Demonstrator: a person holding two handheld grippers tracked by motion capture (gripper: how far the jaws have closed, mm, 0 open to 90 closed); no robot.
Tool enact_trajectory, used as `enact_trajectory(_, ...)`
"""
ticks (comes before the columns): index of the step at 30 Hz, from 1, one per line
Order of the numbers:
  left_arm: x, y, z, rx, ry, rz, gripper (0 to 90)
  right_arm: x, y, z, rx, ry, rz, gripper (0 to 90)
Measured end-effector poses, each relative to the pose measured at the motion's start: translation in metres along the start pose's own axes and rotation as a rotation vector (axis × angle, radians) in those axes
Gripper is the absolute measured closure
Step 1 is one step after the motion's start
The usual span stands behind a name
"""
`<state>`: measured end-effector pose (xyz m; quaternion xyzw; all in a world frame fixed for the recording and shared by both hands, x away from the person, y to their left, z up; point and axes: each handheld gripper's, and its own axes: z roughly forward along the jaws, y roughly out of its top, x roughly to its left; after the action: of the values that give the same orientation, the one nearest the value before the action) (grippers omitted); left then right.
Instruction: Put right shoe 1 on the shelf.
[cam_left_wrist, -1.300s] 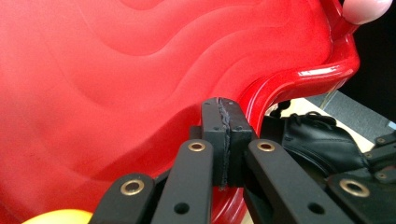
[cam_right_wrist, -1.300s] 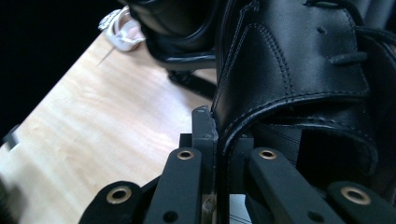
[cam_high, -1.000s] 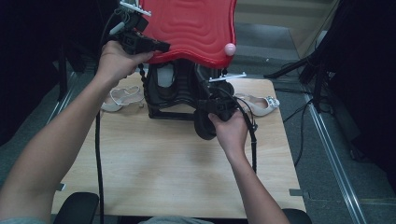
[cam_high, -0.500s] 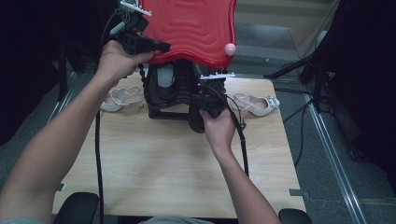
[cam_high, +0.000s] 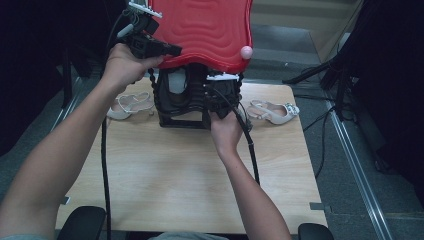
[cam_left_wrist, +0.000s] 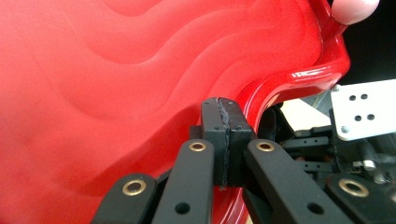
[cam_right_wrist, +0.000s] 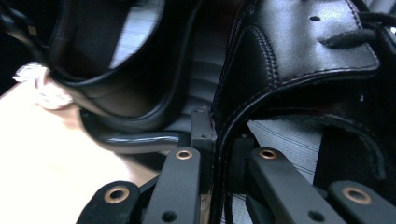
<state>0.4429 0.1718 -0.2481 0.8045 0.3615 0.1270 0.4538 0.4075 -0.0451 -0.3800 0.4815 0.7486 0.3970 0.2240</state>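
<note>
A pale wooden bench (cam_high: 165, 170) stands on a grey floor with dark surroundings on both sides. At its far middle sits a black rack (cam_high: 172, 100) holding black leather shoes (cam_right_wrist: 299, 60), and a red wavy-surfaced lid (cam_high: 205, 30) is raised above it. The left hand-held gripper (cam_high: 167, 50) has its jaws pressed together on the lower rim of the red lid, as the left gripper view shows, with the pads meeting over the glossy edge. A small pink knob (cam_high: 246, 52) sits at the lid's right edge. The right hand-held gripper (cam_high: 215, 100) is low at the front of the rack, its jaws nearly closed and pinching the edge of a black shoe's leather upper; in the right gripper view the stitched rim runs down between the pads. A pale sandal (cam_high: 127, 105) lies on the bench left of the rack, and another pale sandal (cam_high: 272, 112) lies to its right.
</note>
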Motion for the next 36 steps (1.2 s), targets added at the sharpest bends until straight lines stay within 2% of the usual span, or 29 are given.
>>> enact_trajectory(1, 0.000, 0.000, 0.000, 0.002, 0.000, 0.002, 90.0, -0.001, -0.001, 0.001, -0.008, -0.006, -0.006, 86.3)
enact_trajectory(5, 0.000, 0.000, 0.000, -0.001, 0.003, 0.002, 90.0, -0.003, -0.002, 0.003, -0.013, 0.019, 0.009, 82.9)
enact_trajectory(10, 0.000, -0.002, 0.000, -0.008, 0.004, -0.001, 90.0, -0.006, -0.001, 0.004, -0.012, 0.074, 0.030, 74.5)
enact_trajectory(14, 0.000, -0.002, -0.001, -0.008, 0.005, 0.004, 90.0, -0.002, 0.000, 0.002, -0.013, 0.092, 0.016, 71.3)
enact_trajectory(19, -0.001, -0.002, 0.000, -0.008, 0.007, -0.001, 90.0, -0.001, 0.001, 0.001, 0.000, 0.112, 0.030, 68.1)
enact_trajectory(23, -0.001, -0.002, 0.000, -0.010, 0.008, -0.004, 90.0, -0.003, 0.002, -0.003, 0.032, 0.147, 0.048, 67.1)
enact_trajectory(27, -0.001, -0.002, 0.000, -0.009, 0.009, -0.007, 90.0, -0.004, 0.002, -0.007, 0.040, 0.177, 0.062, 63.8)
enact_trajectory(31, -0.001, -0.002, 0.000, -0.009, 0.009, -0.008, 90.0, -0.001, 0.003, -0.015, 0.040, 0.161, 0.033, 63.4)
enact_trajectory(36, 0.000, -0.001, 0.000, -0.007, 0.009, -0.009, 90.0, -0.001, 0.003, -0.029, 0.039, 0.190, 0.042, 65.6)
